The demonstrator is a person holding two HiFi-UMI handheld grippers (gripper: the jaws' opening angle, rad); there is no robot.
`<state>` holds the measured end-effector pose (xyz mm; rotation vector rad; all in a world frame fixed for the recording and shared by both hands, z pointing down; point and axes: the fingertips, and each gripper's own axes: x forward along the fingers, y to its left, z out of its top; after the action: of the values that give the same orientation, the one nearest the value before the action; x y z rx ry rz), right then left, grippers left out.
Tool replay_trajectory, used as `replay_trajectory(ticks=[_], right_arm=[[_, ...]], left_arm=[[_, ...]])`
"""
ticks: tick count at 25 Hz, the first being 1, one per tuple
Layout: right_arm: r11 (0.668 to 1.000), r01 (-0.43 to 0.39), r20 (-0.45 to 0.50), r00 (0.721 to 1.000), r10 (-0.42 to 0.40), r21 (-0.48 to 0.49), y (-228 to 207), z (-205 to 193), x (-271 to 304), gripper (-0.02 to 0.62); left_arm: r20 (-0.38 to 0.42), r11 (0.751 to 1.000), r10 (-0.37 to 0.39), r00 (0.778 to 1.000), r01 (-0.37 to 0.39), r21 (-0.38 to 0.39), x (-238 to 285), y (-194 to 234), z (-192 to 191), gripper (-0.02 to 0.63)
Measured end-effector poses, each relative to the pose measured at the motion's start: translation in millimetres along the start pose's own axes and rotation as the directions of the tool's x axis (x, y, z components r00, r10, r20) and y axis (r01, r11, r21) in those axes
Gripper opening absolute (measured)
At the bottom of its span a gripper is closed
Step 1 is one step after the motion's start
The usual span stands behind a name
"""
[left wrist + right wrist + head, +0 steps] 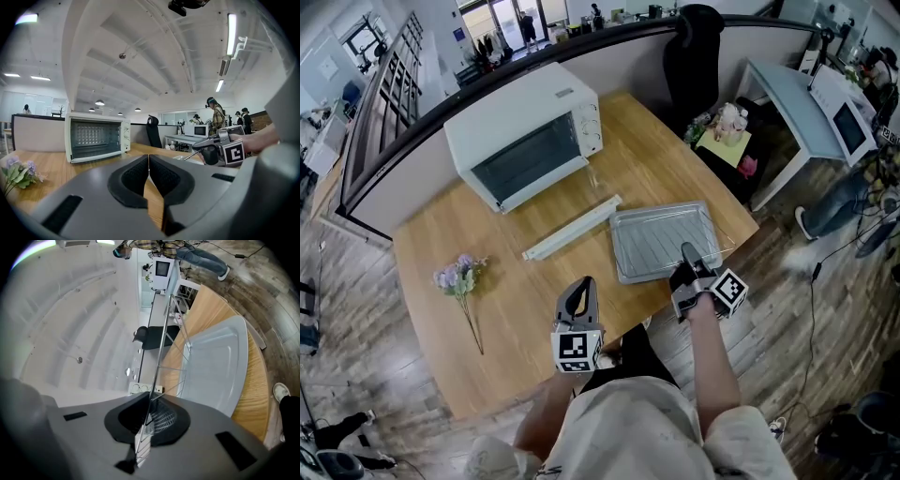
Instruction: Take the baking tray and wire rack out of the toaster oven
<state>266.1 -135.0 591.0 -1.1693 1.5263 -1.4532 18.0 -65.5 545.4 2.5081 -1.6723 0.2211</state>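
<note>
Head view: wire rack (162, 344) over baking tray (662, 240), out on the counter (514, 302).
Right gripper (149, 405): clamped on the wire rack's edge wire.
Left gripper (149, 163): jaws together, empty.

A cream short-sleeved top (628, 427) is worn over dark trousers (630, 361) — the left gripper (581, 284) and right gripper (686, 251) are grey, black-padded, each marked by a black-and-white cube (577, 349).

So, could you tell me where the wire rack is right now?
The wire rack sits at the table's near right edge in the head view, over the baking tray, its rim clamped in the right gripper.
</note>
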Motion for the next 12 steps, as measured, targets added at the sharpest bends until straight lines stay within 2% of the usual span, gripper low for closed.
replay_trajectory(ticks=[5,12], right_arm=[[0.999,0.045,-0.018,0.999,-0.045,0.0,-12,-3,-3,0.021],[0.984,0.177,-0.061,0.983,-0.175,0.034,-46,-10,-15,0.021]], left_arm=[[-0.01,1.0,-0.004,1.0,0.004,-0.003,3,-2,-6,0.018],[-0.036,1.0,-0.022,0.999,0.021,-0.013,8,-10,-16,0.017]])
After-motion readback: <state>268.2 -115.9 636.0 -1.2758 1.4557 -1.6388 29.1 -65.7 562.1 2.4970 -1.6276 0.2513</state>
